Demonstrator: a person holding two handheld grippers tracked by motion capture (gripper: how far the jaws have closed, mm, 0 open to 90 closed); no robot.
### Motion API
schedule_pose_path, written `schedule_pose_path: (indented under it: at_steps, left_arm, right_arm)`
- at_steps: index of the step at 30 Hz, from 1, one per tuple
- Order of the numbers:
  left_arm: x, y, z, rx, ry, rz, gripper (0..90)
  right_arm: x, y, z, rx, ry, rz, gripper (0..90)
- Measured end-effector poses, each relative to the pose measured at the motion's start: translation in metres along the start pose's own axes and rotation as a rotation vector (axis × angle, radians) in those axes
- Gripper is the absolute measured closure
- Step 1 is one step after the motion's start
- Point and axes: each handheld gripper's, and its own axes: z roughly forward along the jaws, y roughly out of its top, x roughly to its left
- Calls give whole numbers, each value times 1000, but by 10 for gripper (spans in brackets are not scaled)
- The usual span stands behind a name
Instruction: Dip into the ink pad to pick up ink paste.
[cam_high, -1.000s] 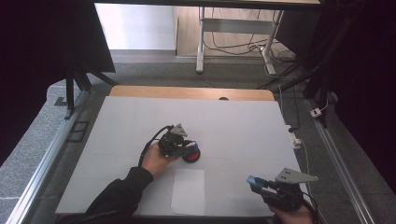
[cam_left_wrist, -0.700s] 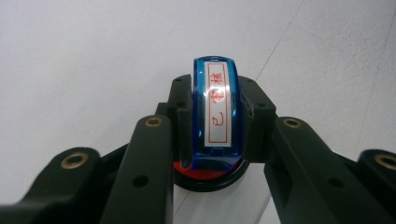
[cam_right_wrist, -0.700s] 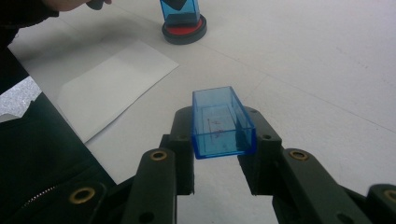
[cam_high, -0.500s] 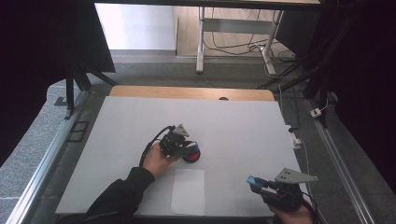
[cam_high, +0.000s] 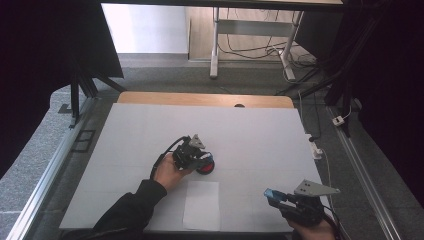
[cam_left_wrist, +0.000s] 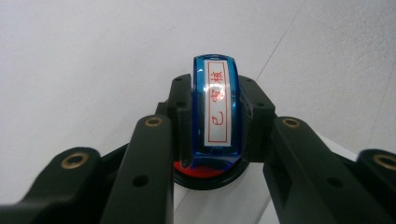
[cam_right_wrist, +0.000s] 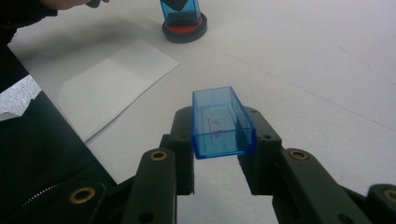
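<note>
1. Left tongs (cam_high: 196, 156) clamp the blue stamp (cam_left_wrist: 215, 109), seated on its red ink pad (cam_high: 205, 167) at tabletop (cam_high: 250, 135) centre.
2. Right tongs (cam_right_wrist: 218, 140) clamp the stamp's blue cap (cam_right_wrist: 221, 122) at 5 o'clock.
3. Lift the stamp vertically, then press squarely onto the white paper (cam_high: 201, 205) at 6 o'clock.

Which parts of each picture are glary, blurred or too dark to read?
High view: both side edges fall into black; the white table is evenly lit. Left gripper view: glare whitens the blue stamp label; the claw base is soft. Right gripper view: the blue cap is sharp; the sleeve is dark.
</note>
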Motion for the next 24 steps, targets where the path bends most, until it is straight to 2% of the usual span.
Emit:
schedule_pose_path:
  at_steps: [3,7,9,15,17,20,24]
  left_arm:
    - [2,0,0,0,-8,-12,702]
    - [-3,2,0,18,16,9,703]
    - [-2,2,0,18,14,5,702]
    - [8,-3,-1,-16,-43,-62,700]
    - [11,-4,-1,-27,-57,-73,699]
    - [14,-4,-2,-21,-75,-100,697]
    - [14,-3,-4,-25,-66,-93,697]
  right_arm:
    - [0,0,0,0,0,-1,685]
    - [0,0,0,2,0,-1,686]
    - [0,0,0,2,0,-2,685]
    - [0,0,0,-1,2,1,685]
    - [0,0,0,-1,0,3,685]
    - [0,0,0,-2,1,6,685]
    - [0,0,-1,-3,3,4,685]
